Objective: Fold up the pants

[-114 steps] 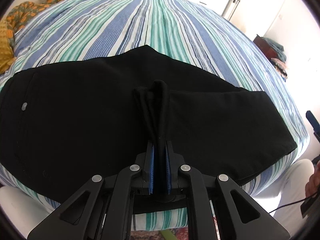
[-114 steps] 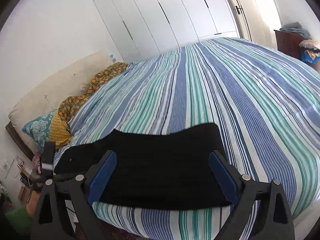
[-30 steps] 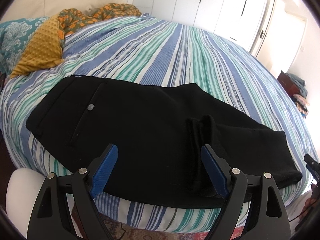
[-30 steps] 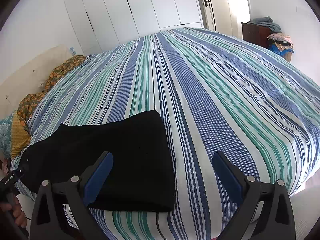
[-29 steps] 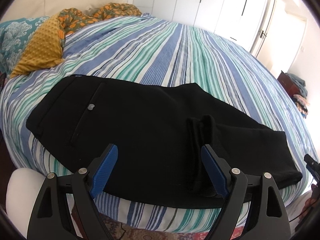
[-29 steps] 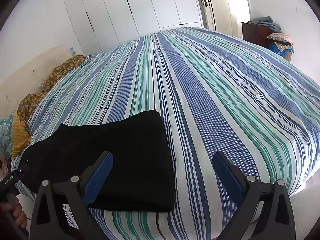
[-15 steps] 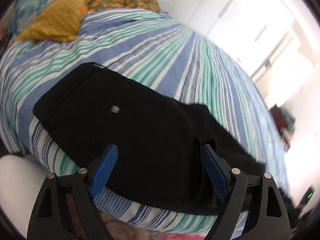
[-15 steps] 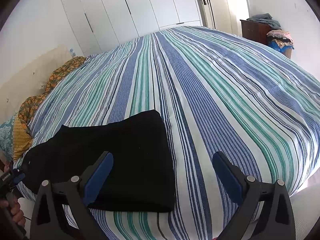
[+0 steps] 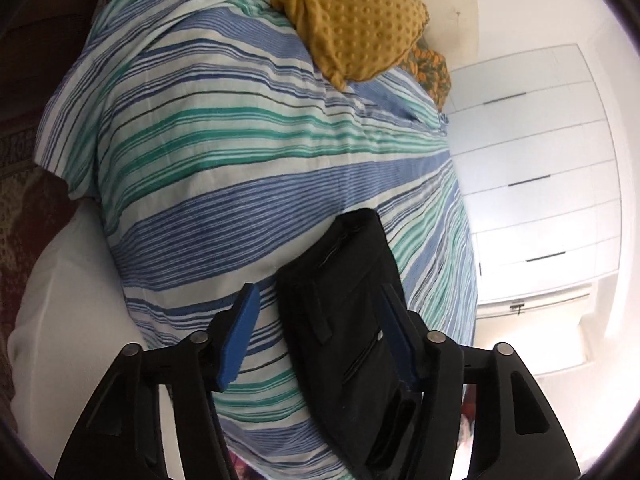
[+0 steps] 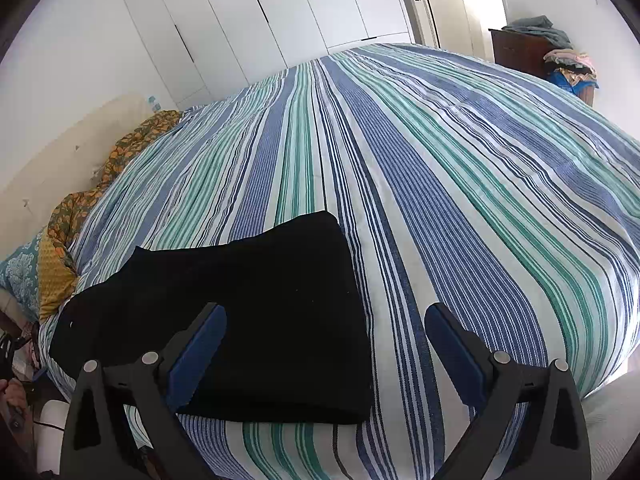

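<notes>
— Where are the black pants [image 10: 240, 312]?

— Lying folded on the striped bed cover [image 10: 460, 184], along its near edge toward the pillow-end corner.

— And the left gripper [image 9: 320, 336]?

— Rolled on its side at the waistband end [image 9: 344, 312]. Its jaws are closing with that end between the blue pads [image 9: 240, 332]; the pads aren't pressing it yet.

— The right gripper [image 10: 324, 356]?

— Spread wide and grasping nothing. The pants' folded end lies under its left finger [image 10: 196, 352]; bare cover lies under the other.
</notes>
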### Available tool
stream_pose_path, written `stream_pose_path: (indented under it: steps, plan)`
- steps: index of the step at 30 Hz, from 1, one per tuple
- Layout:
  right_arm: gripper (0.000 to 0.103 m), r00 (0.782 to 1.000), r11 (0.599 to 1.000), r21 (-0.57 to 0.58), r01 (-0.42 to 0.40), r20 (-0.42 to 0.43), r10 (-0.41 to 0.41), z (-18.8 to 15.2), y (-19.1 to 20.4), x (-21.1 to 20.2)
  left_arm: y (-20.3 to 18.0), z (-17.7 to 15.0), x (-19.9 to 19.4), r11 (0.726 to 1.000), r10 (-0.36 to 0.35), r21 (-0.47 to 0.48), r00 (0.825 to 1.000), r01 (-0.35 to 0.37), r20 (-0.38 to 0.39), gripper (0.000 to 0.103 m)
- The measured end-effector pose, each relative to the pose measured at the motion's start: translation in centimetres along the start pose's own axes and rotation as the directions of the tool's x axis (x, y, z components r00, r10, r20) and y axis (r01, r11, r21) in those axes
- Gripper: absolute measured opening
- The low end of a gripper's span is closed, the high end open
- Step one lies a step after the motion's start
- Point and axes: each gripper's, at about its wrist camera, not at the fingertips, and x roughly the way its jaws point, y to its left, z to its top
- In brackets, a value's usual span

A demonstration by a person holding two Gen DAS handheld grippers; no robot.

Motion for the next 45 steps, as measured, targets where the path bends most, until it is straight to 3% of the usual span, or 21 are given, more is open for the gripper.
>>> stream_pose_path:
  steps: [2,4,7,15,20,22,26,30,33,36,39,42,44,45]
  plan:
    - [0.099,1.0,1.0,0.002,0.0,-0.003,0.0,0.0,0.0,0.1,-0.3,-0.3,0.9,0.999,0.01,0.034,0.999,-0.009,-0.036,0.035]
    - [0.099,1.0,1.0,0.002,0.002,-0.006,-0.002,-0.1,-0.1,0.1,-0.8,-0.5,2.0,0.997,0.035,0.074,0.997,-0.03,-0.071,0.032]
    - [0.099,1.0,1.0,0.005,0.003,-0.008,-0.003,-0.1,-0.1,0.1,-0.8,-0.4,3.2,0.992,0.086,0.102,0.992,-0.077,-0.088,0.032]
    - [0.099,1.0,1.0,0.008,-0.003,-0.026,0.003,-0.1,-0.3,0.5,-0.3,0.0,5.4,0.979,0.14,0.164,0.983,-0.12,-0.116,0.035]
    - [0.099,0.999,1.0,-0.005,-0.009,-0.036,0.009,-0.3,0.1,0.8,0.2,0.2,6.2,0.987,0.1,0.137,0.985,-0.081,-0.139,0.051]
    - [0.099,0.999,1.0,-0.008,-0.01,-0.038,0.01,-0.4,0.2,0.8,0.1,0.0,6.3,0.986,0.103,0.142,0.986,-0.084,-0.132,0.052]
    - [0.099,0.999,1.0,-0.007,-0.011,-0.039,0.011,-0.4,0.1,0.8,-0.5,-0.4,5.8,0.976,0.13,0.185,0.987,-0.111,-0.096,0.031]
    - [0.099,0.999,1.0,0.003,-0.011,-0.034,0.011,-0.3,0.0,0.7,-2.2,-0.9,4.0,0.966,0.157,0.215,0.986,-0.143,-0.047,0.023]
    - [0.099,0.999,1.0,0.01,-0.014,-0.03,0.014,-0.3,-0.1,0.5,-6.1,-1.8,1.6,0.949,0.135,0.287,0.991,-0.128,-0.006,0.016]
    - [0.099,0.999,1.0,0.018,-0.025,-0.023,0.025,-0.1,-0.2,0.5,-11.6,-3.5,-0.4,0.917,0.073,0.393,0.997,-0.071,0.011,0.015]
    - [0.099,0.999,0.999,0.027,-0.041,-0.019,0.041,0.1,-0.2,0.5,-17.5,-7.2,-1.9,0.857,-0.004,0.516,1.0,0.007,-0.006,0.015]
    - [0.099,0.998,0.998,0.034,-0.054,-0.012,0.054,0.2,-0.2,0.3,-23.0,-12.5,-2.0,0.761,-0.057,0.644,0.997,0.082,-0.059,0.014]
    - [0.099,0.998,0.998,0.042,-0.057,0.001,0.057,0.3,-0.4,0.0,-26.0,-17.0,-1.2,0.671,-0.059,0.733,0.993,0.114,-0.101,0.014]
    - [0.099,0.998,0.997,0.048,-0.057,0.009,0.057,0.4,-0.6,-0.2,-27.5,-19.9,-0.5,0.606,-0.051,0.786,0.992,0.124,-0.116,0.014]
